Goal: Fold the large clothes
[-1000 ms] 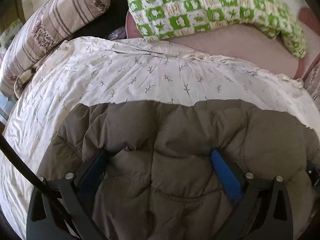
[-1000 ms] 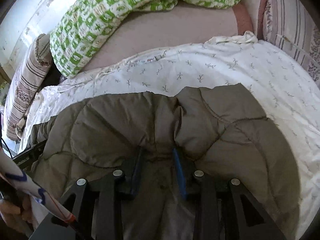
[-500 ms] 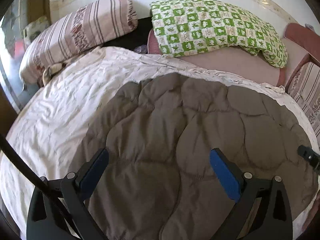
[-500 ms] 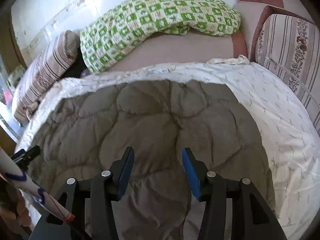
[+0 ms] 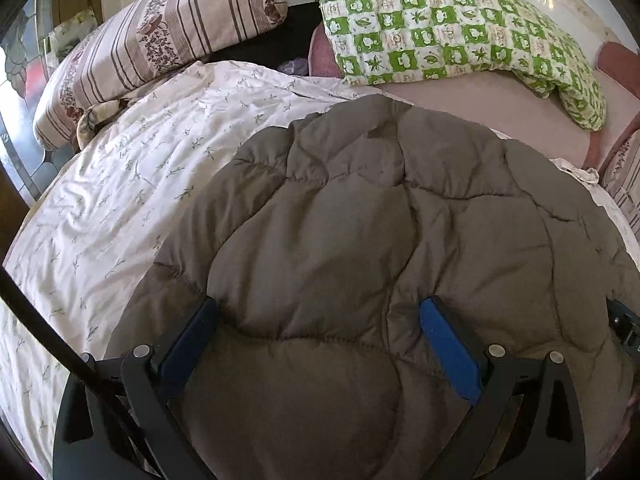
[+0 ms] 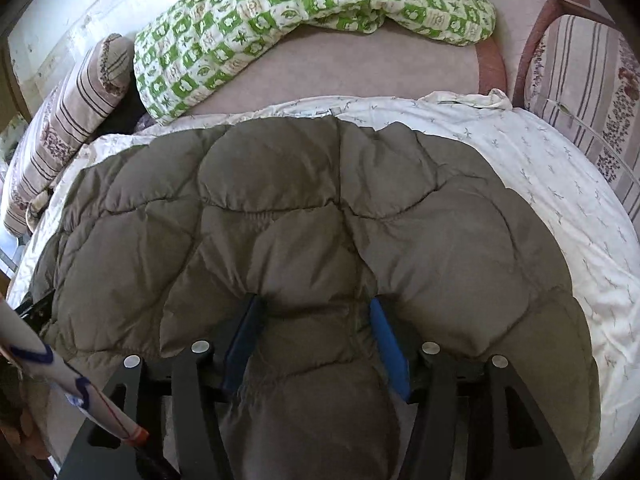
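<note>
A puffy brown-grey quilted jacket lies spread on the bed. My left gripper is open wide and pushed down into the jacket's near part, so padding bulges up between its blue pads. My right gripper sits further right on the same jacket. Its jaws are opening, with a ridge of padding lying between the pads and puffed fabric swelling over both fingertips. The jacket's near edge is hidden under both grippers.
A white sheet with a small leaf print lies under the jacket. Behind it are a green checked quilt and striped pillows. A black cable crosses the lower left, and a hand shows beside a white band.
Both grippers pulled back from the jacket's far edge, leaving it spread flat, then sank into its near part. The right jaws have widened. The left jaws stayed wide.
</note>
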`<state>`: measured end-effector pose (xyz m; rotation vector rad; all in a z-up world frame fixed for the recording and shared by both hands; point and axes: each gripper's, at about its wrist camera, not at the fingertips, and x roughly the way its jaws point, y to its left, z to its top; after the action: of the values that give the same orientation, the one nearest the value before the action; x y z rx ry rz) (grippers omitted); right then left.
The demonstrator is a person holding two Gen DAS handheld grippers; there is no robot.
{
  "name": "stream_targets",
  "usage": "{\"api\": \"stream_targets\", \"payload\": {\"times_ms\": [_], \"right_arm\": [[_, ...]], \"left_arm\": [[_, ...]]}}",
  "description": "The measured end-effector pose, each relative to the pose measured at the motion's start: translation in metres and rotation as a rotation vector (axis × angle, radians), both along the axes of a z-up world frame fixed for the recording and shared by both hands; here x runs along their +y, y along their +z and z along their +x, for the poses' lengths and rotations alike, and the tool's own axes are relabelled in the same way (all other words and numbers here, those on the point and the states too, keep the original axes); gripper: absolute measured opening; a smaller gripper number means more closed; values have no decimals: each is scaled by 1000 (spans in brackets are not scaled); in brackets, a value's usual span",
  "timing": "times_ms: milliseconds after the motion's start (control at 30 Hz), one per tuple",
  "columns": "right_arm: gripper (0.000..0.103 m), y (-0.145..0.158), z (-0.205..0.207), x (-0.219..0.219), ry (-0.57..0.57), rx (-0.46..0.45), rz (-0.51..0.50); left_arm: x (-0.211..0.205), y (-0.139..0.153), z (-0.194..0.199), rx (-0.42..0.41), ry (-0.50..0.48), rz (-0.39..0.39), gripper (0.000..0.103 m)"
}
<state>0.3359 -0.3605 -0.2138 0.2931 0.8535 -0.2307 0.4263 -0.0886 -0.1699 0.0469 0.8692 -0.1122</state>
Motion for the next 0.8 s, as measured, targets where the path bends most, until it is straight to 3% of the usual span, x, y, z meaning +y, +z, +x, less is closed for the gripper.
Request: {"api": "stream_targets", "payload": {"times_ms": [133,267,433,633,700,800], "right_arm": [[61,4,-6,-2,-5,-11,0],[61,20,-43,-15,-39,-85,37],[61,31,-90,-35,-129,-67,32],[60,31,-153,-33,-181,-87,55],[59,20,-160,-30,-192,-52,64],[59,3,-154,-27,-190,-1,58]], "left_arm": [[0,4,-2,-10,-6,-9,101],[17,15,-11,-20,7,-66,101],[51,34,-48,-109,65,12,101],[85,19,-92,-53,118,1,101],[86,6,-93,-14,123,11,101],[92,-16,-77,59,103,-39,101]]}}
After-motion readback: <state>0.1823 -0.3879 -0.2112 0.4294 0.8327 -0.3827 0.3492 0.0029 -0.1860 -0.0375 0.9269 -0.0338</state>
